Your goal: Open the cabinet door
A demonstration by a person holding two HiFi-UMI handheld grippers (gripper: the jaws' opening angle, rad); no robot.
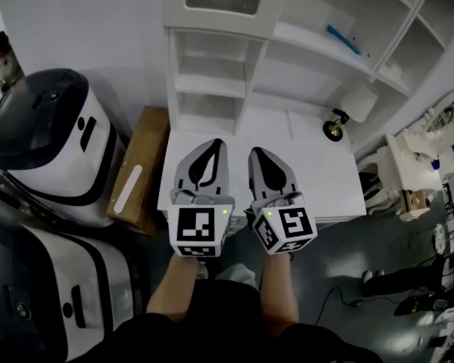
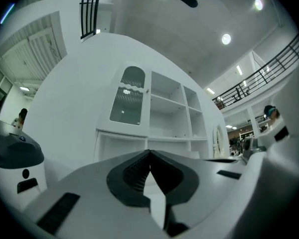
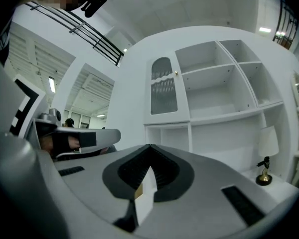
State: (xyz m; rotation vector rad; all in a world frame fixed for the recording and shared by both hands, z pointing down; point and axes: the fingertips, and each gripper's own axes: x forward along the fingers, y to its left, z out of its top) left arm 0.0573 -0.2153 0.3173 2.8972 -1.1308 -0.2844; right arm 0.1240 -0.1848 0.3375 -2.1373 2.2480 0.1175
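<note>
Cabinet door sits well ahead of right claw, apparently closed.

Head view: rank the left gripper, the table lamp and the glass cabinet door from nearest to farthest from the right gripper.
1. left gripper: right beside the right gripper, on its left.
2. table lamp: on the counter, ahead and to the right.
3. cabinet door: high on the shelf unit, ahead and slightly left.

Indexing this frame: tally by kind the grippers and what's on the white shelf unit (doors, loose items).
grippers: 2, the left gripper and the right gripper
cabinet door: 1
table lamp: 1
blue item on a shelf: 1
Total: 5
</note>
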